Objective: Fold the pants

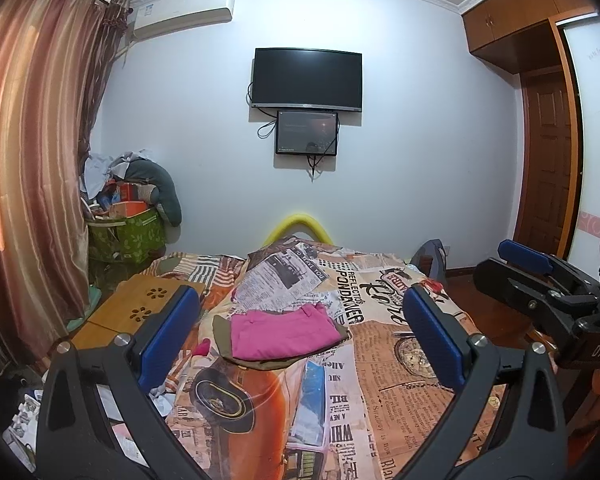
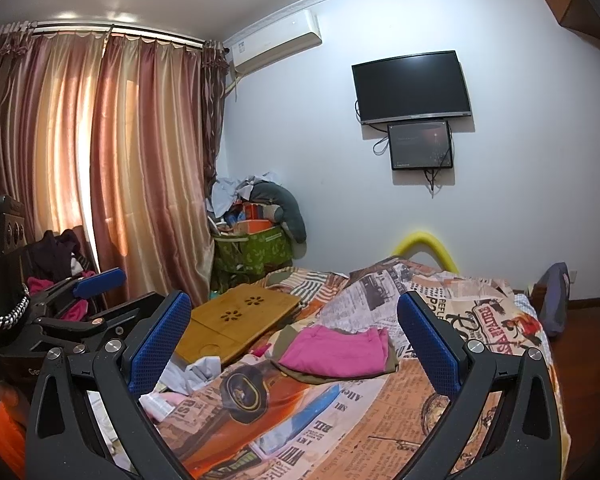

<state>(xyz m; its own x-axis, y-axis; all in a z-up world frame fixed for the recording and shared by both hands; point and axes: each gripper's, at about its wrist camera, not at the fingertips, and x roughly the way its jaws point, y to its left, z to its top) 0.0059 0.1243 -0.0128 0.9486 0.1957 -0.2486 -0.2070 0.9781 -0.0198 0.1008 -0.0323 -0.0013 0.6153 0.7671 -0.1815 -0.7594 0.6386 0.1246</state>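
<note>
Folded pink pants lie on top of a folded olive garment in the middle of the bed; they also show in the right wrist view. My left gripper is open and empty, held above the near part of the bed, short of the pants. My right gripper is open and empty, also held back from the pants. The right gripper shows in the left wrist view at the right, and the left gripper shows in the right wrist view at the left.
The bed has a newspaper-print cover. A wooden lap tray lies on its left side. Loose clothes lie at the bed's left edge. A green bin of clutter stands by the curtain. A bag sits right of the bed.
</note>
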